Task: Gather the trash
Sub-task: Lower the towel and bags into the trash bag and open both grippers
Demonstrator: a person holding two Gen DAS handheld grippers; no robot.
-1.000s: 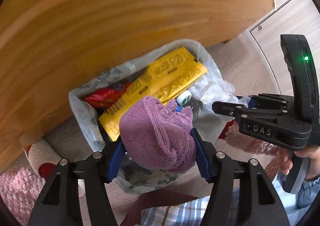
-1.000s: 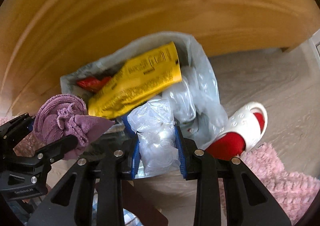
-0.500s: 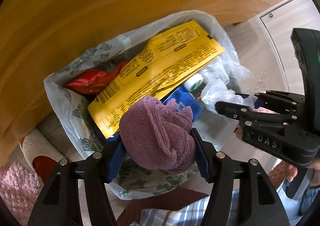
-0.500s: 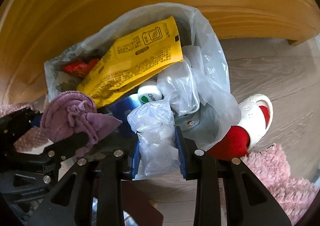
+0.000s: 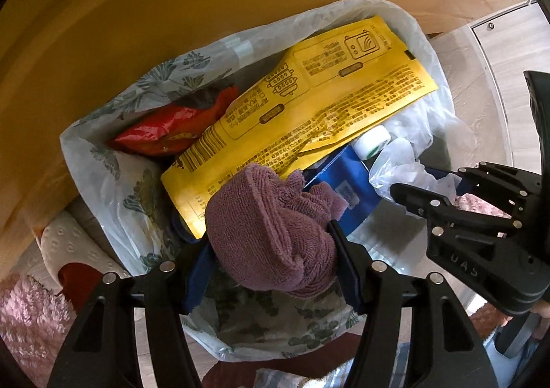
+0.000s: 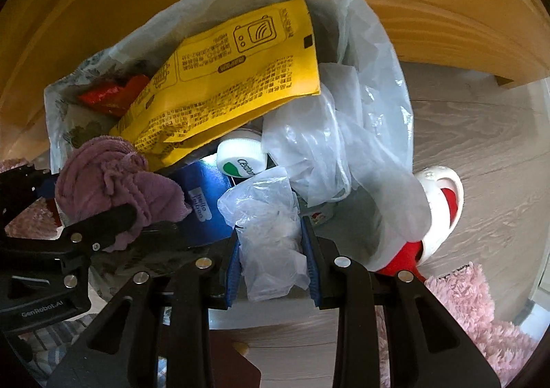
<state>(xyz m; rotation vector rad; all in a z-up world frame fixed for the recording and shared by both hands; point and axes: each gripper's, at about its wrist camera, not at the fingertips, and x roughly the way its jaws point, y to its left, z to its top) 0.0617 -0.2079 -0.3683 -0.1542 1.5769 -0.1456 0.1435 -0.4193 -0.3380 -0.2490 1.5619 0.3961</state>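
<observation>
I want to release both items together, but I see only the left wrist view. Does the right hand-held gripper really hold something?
Observer: Yes. The right hand-held gripper is shut on a crumpled clear plastic bag, pinched between its blue pads.
Operator: Is it over the trash bag?
Observer: In the right wrist view it hangs over the trash bag opening, near the white bottle cap.
Operator: Is anything beside the bag on that side?
Observer: A white slipper with a red sock in it, close to the bag's right side.
</observation>
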